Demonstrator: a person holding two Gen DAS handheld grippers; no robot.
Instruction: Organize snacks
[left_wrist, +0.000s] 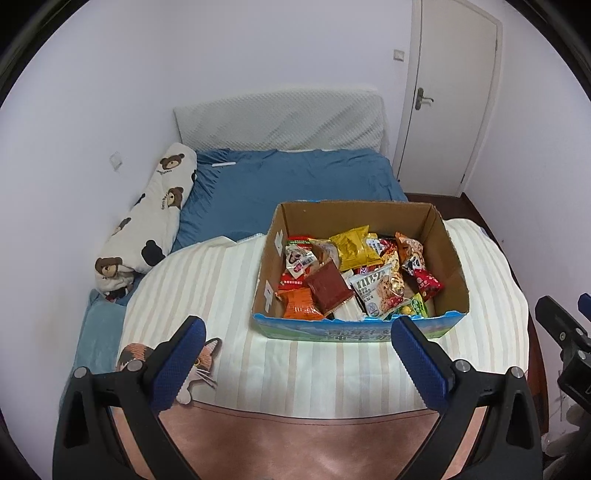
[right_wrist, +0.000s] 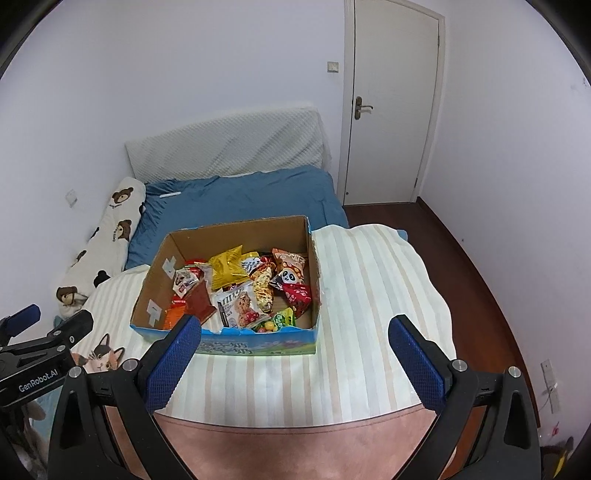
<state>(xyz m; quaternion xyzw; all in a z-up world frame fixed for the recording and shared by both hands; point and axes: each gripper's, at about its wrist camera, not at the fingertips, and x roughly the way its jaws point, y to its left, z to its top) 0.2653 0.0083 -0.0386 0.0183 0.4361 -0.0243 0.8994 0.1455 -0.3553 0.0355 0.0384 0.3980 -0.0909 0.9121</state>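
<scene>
— Left wrist view first: what can't you make out?

— Most of the packets at the bottom of the open brown cardboard box with a blue printed front (left_wrist: 448, 254). They overlap; only the top ones read clearly: a crinkled yellow foil bag (left_wrist: 354, 247), a flat dark red sachet (left_wrist: 330, 290), an orange wrapper (left_wrist: 301, 304) in the near left corner. The print on the box front is cut by the right finger of the left gripper (left_wrist: 297, 358).

— And the other gripper?

— Only a black piece of the right gripper pokes in at the right edge of that view, too little to judge.

— What does the right wrist view add?

— A red-and-white packet with a panda face (right_wrist: 290, 278) near the box's right wall, which the left view shows only partly. It also shows the whole right gripper (right_wrist: 295, 358), and the "GenRobot.AI" lettering on the left gripper's body at the left edge.

— State of the grippers?

— Both spread wide, blue-padded fingers far apart, nothing between them.

— Where is the box relative to them?

— It sits on the cream striped cover (left_wrist: 229, 295) over the bed. In the left view it lies ahead and to the right, its near edge beside the right fingertip. In the right view it lies ahead and left, its near left corner behind the left fingertip. Whether either touches it, I can't tell.
</scene>
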